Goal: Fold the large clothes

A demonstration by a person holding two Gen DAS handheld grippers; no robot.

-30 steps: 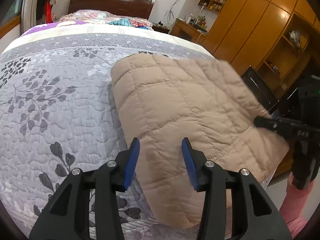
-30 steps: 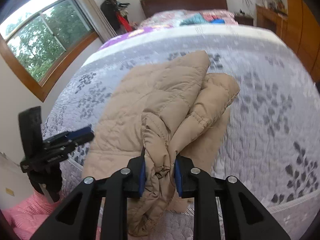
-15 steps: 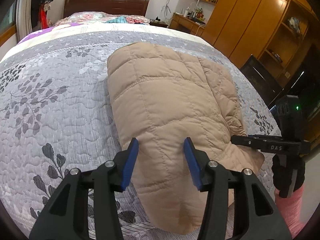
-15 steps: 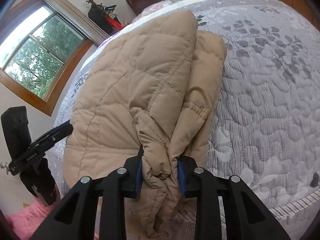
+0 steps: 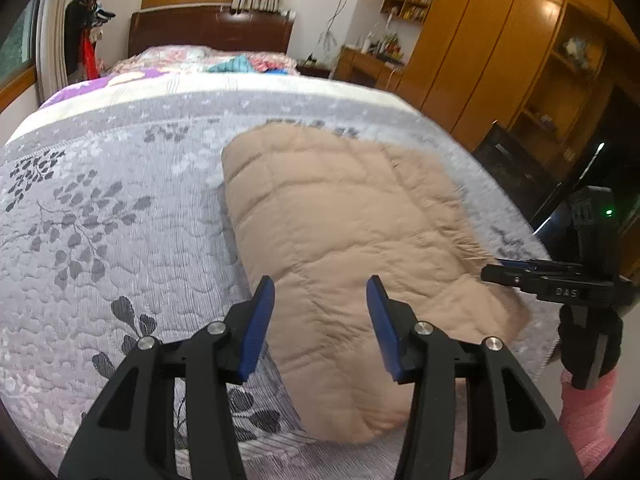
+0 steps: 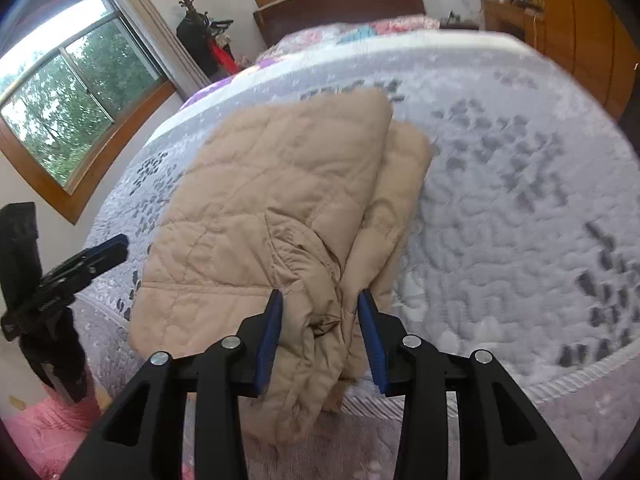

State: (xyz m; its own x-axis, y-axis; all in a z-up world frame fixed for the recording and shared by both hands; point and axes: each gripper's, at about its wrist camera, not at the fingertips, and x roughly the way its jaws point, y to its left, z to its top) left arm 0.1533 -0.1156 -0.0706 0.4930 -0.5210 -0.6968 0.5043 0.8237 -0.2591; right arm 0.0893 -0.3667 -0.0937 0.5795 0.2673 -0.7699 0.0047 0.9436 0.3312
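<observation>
A tan quilted jacket (image 5: 340,220) lies folded on the grey leaf-patterned bedspread (image 5: 100,240), its near end hanging over the bed's edge. My left gripper (image 5: 320,286) hovers above that near end, jaws closing slightly, with nothing between the pads. In the right wrist view, a bunched edge of the jacket (image 6: 272,200) sits between the blue pads of my right gripper (image 6: 320,296), whose jaws are opening and no longer squeeze it. The right gripper (image 5: 492,270) also shows at the jacket's right side, and the left gripper (image 6: 120,244) shows at its left.
A dark wooden headboard (image 5: 208,32) and pillows are at the far end of the bed. Wooden cabinets (image 5: 500,60) stand on the right, a window (image 6: 68,108) and a coat rack (image 6: 200,32) on the left. A pink sleeve (image 5: 584,412) shows behind the right gripper.
The right gripper's jaws have spread apart from the bunched jacket edge they were pinching, and the jacket has settled on the bed. The left gripper has drawn back a little.
</observation>
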